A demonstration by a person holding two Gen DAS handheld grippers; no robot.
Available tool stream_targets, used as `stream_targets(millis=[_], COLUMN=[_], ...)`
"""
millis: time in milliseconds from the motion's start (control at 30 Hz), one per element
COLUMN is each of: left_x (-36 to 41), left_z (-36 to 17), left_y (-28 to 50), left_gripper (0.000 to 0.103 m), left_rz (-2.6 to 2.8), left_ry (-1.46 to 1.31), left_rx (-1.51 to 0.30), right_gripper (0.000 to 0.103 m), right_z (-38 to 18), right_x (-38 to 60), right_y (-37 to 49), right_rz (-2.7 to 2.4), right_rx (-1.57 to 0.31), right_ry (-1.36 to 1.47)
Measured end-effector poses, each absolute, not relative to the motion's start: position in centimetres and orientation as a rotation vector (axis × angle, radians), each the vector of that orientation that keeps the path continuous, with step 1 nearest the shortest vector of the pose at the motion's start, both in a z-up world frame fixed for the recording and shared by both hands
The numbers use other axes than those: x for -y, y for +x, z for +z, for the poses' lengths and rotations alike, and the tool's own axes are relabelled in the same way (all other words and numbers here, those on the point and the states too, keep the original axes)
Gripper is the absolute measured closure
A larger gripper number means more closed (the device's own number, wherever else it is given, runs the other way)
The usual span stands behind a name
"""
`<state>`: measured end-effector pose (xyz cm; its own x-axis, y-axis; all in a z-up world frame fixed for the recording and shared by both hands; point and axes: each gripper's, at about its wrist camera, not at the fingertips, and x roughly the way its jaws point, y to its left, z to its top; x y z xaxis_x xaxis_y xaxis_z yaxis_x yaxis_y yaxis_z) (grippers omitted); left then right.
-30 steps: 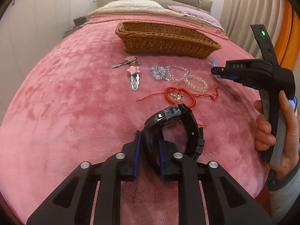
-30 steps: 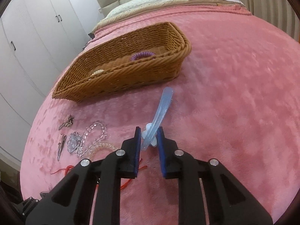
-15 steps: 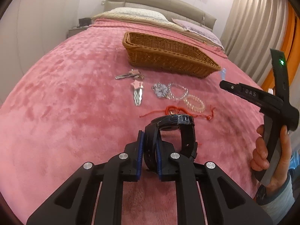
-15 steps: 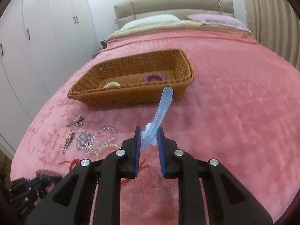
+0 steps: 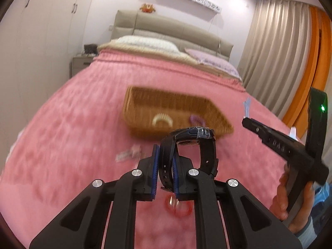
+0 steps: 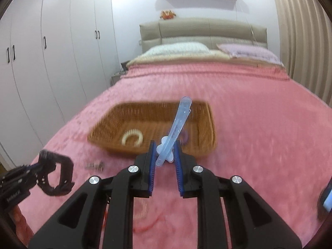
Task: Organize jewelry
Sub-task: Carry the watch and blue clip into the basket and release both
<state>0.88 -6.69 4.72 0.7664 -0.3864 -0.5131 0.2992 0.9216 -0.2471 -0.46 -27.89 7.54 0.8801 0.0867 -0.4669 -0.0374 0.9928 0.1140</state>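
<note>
My left gripper (image 5: 165,166) is shut on the strap of a black watch (image 5: 187,145) and holds it in the air, short of the wicker basket (image 5: 145,108). My right gripper (image 6: 165,159) is shut on a pale blue hair clip (image 6: 176,126) that sticks up in front of the basket (image 6: 108,124). The basket holds a cream scrunchie (image 6: 132,138) and a purple hair tie (image 5: 197,120). The left gripper with the watch (image 6: 56,172) shows at the left of the right wrist view. A red cord bracelet (image 5: 178,205) lies blurred below the left gripper.
The pink blanket (image 6: 259,128) covers the bed. Small hair clips (image 6: 94,165) lie on it near the basket's front left. Pillows (image 6: 178,48) and the headboard are at the far end, wardrobes (image 6: 41,62) on the left, curtains (image 5: 269,51) on the right.
Both grippers have risen and moved forward toward the basket, carrying the watch and the hair clip. The jewelry on the blanket has dropped below the views.
</note>
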Motion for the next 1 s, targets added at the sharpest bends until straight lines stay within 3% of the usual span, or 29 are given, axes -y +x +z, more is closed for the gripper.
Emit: stream_targets(millis=[400, 867, 933, 1000], left_x=[11.6, 13.1, 13.3, 13.3], left_z=[9.1, 1.5, 1.0, 0.9], left_y=[11.4, 19.1, 19.3, 19.2], left_gripper=[0.093, 0.093, 0.091, 0.082], left_rz=[-0.383, -0.372, -0.382, -0.406], left_ry=[-0.129, -0.116, -0.105, -0.111], left_rx=[-0.535, -0.719, -0.739, -0.751], right_gripper=[0.088, 0.088, 0.087, 0.086], right_z=[8.7, 2.3, 1.7, 1.4], right_x=[28.3, 28.9, 28.8, 29.0], right_y=[9.0, 15.0, 15.3, 15.5], right_rz=[0.068, 0.105, 0.112, 0.118], right_rx=[-0.496, -0.685, -0.71, -0.734], right_ry=[0.079, 0.14, 0.154, 0.175])
